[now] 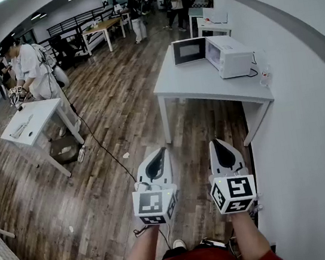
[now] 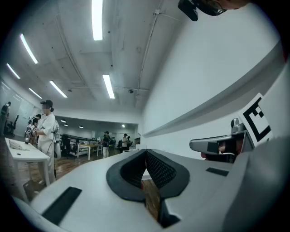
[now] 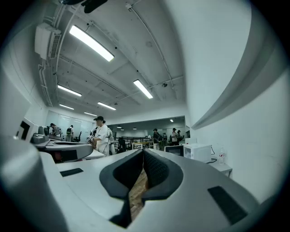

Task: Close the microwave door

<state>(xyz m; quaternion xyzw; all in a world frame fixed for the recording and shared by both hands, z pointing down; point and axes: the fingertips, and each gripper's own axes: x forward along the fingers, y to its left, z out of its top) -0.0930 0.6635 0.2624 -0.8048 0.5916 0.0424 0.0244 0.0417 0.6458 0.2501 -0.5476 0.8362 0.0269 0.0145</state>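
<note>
- Left gripper (image 1: 161, 151) was clenched, jaws pressed together with nothing between them, held out level over the wood floor (image 1: 118, 115).
- Right gripper (image 1: 215, 143) was just beside it, also clenched and empty.
- White table (image 1: 198, 83) stood further ahead against the right wall.
- Microwave (image 1: 228, 55) sat at the table's far right corner near the wall, well apart from both grippers.
- Microwave door (image 1: 190, 50) stood swung open to the left.
- Person (image 1: 32, 66) stood at a small table (image 1: 39, 117), far left.
</note>
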